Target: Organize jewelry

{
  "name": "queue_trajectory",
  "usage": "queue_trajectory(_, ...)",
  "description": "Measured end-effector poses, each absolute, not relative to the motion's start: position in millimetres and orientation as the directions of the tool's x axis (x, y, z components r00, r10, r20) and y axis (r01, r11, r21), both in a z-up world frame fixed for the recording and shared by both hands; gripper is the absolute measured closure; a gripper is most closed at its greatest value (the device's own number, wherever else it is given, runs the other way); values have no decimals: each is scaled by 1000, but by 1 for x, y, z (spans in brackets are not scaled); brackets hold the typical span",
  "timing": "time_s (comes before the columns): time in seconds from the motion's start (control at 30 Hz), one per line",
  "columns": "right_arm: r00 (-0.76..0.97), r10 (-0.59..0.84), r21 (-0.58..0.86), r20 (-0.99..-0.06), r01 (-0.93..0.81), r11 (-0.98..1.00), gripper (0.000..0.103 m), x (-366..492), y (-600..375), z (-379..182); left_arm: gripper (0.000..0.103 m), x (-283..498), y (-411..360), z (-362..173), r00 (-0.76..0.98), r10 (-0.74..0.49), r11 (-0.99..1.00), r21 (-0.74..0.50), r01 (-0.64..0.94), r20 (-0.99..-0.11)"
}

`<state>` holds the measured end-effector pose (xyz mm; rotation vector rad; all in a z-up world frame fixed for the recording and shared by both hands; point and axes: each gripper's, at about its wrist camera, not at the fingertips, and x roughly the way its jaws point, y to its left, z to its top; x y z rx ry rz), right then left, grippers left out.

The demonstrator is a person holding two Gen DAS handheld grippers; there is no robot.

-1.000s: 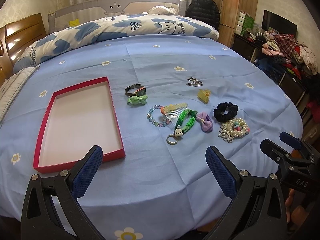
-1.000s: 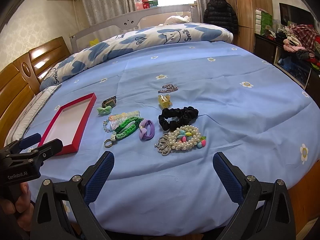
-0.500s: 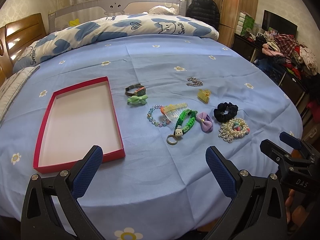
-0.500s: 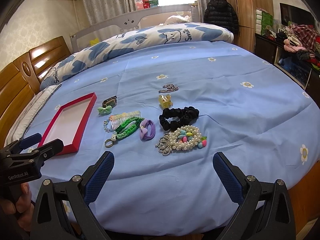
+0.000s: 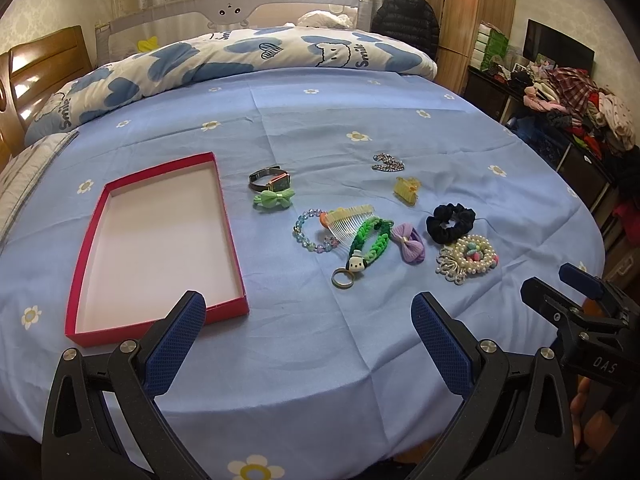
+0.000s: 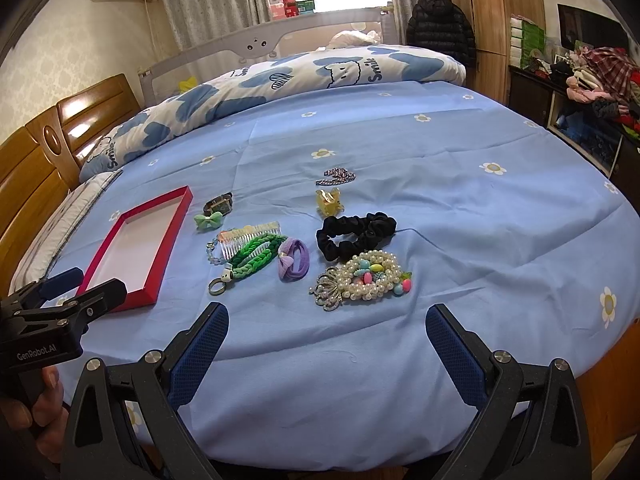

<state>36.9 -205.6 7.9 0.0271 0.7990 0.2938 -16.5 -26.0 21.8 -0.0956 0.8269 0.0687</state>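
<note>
An empty red tray (image 5: 230,236) (image 6: 170,232) lies on the blue bedsheet at the left. To its right lie a watch (image 5: 274,179), green bow (image 5: 274,200), bead bracelet (image 5: 308,236), comb (image 5: 348,222), green braided keychain (image 5: 368,244), purple bow (image 5: 410,242), black scrunchie (image 5: 450,222) (image 6: 356,234), pearl bracelets with a crown pin (image 5: 468,258) (image 6: 364,276), yellow claw clip (image 5: 406,190) and silver chain (image 5: 388,162). My left gripper (image 5: 308,320) is open and empty at the bed's near edge. My right gripper (image 6: 326,328) is open and empty, just short of the pearls.
A folded blue-and-white duvet (image 5: 248,56) lies across the far side of the bed. A wooden headboard (image 6: 48,148) stands at the left. A cluttered shelf with clothes (image 5: 572,104) stands at the right.
</note>
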Motion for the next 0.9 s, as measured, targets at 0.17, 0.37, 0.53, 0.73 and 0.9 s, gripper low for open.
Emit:
queue_trajectory(0.17,661,265,127,-702,-250,960,3,36,-206,8,0,-17,-25,21,676,22,994,-59,-97,-737)
queue_trajectory(0.37,658,262,125,-706,-248,961,3,37,-207,7,0,-14,-24,18,664,7,993,-73,-93,-747)
queue_trajectory(0.53,649,267,144,-713,-237,961,3,41,-211,3,0,-5,-18,10,647,-30,990,-110,-85,-762)
queue_trajectory(0.73,623,256,161,-739,-205,965,5,53,-225,-7,3,16,-15,-4,613,-72,986,-147,-73,-787)
queue_trajectory(0.9,631,283,209,-722,-192,959,7,65,-234,-15,17,36,-17,-17,576,-106,984,-170,-58,-810)
